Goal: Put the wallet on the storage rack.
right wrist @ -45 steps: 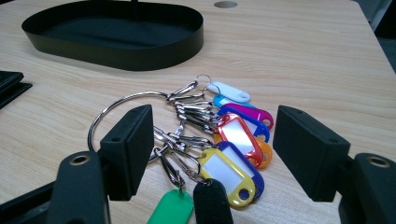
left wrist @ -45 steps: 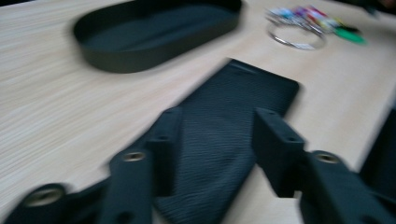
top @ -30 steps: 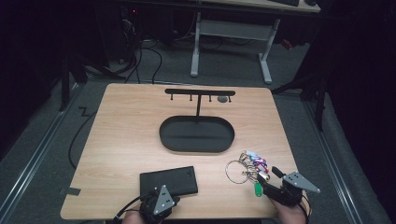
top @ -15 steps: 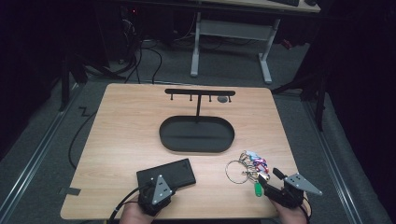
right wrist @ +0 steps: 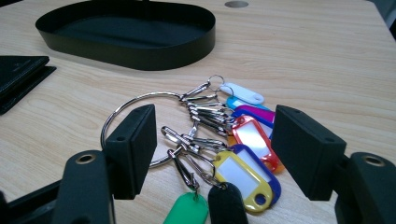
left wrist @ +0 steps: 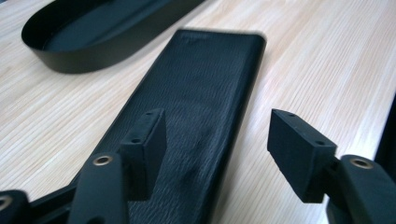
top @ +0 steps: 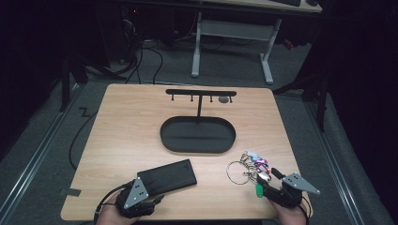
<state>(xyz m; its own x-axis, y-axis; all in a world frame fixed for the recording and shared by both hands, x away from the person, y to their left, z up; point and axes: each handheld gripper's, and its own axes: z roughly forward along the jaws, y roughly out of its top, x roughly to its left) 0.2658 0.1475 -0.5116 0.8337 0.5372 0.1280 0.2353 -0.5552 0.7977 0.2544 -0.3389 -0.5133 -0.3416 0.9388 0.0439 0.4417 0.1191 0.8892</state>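
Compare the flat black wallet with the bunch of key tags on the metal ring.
The flat black textured wallet is one solid dark slab; the bunch of coloured plastic key tags on a metal ring is many loose pieces, fanned out. The wallet lies before the left gripper, the key bunch before the right gripper. Both rest on the wooden table, between open fingers.

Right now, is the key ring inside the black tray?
No, the key ring lies on the bare table in front of the tray, just ahead of the open right gripper.

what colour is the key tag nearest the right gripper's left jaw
Green, clipped to the key ring; the right gripper view shows it best.
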